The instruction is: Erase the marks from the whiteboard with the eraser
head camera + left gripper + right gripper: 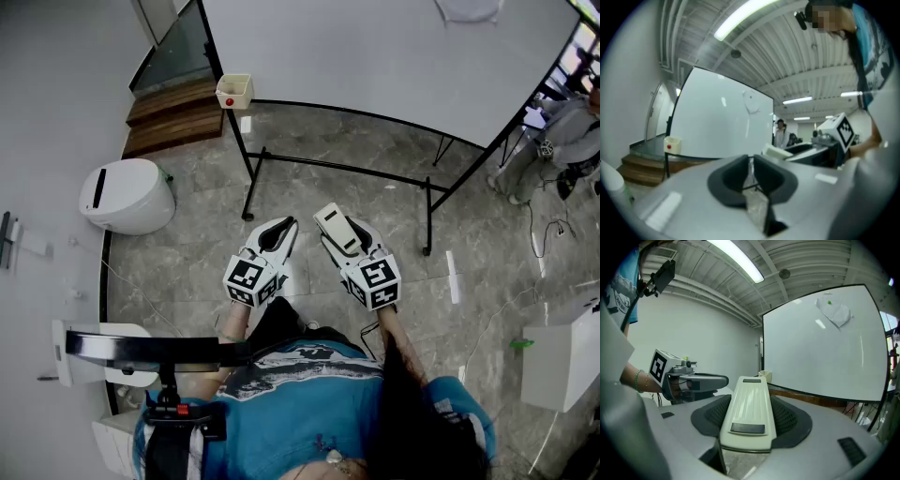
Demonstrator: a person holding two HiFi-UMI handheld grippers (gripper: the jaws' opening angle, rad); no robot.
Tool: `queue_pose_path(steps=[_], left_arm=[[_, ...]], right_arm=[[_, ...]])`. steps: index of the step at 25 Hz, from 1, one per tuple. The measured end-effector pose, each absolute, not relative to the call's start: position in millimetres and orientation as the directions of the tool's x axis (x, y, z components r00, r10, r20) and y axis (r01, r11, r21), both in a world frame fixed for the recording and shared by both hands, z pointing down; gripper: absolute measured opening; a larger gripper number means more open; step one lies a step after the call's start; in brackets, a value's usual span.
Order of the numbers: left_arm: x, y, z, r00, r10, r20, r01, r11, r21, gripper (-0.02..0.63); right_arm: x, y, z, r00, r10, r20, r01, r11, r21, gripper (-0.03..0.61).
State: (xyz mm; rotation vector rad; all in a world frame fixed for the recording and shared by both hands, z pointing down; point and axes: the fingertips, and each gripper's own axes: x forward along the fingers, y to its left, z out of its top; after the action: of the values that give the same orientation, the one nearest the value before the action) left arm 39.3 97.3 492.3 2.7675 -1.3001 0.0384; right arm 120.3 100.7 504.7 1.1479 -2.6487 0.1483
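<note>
1. The whiteboard (375,56) is cut off by the head view's top edge, so its upper part is out of sight.
2. The mark (469,9) on it is cropped by that same edge. In the left gripper view it is too faint to make out.
3. The eraser (747,411) covers the gap between the right gripper's (750,400) jaws, and its underside is hidden.
4. A person (574,141) is partly cut off by the head view's right edge.
5. The box (234,91) on the whiteboard's frame is too small to show its contents.

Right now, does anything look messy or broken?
Nothing looks broken or spilled. The only untidy bit is a faint scribble near the top of the whiteboard. The right hand-held gripper holds the eraser.
</note>
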Motion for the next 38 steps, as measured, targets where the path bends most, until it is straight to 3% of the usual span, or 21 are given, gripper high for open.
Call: queue_pose_path(steps=[13,30,38], left_arm=[[13,23,501,0.647,-0.761,0.056,-0.763,-0.643,0.073,0.025],[-95,-171,480,0.689,-0.725,0.017,-0.725,-0.687,0.050,0.025],[-102,-224,495,0.702,-0.710,0.051,-0.712,-0.698,0.082,0.025]], right_arm=[[94,35,519,-0.660,-0.694,0.288,-0.731,0.682,-0.033,0.264],[-24,-159,489,-0.647,-0.717,0.259,-0.741,0.671,0.007,0.263],[-20,-228,470,-0.628,-0.745,0.227,-0.753,0.655,0.068,0.263]])
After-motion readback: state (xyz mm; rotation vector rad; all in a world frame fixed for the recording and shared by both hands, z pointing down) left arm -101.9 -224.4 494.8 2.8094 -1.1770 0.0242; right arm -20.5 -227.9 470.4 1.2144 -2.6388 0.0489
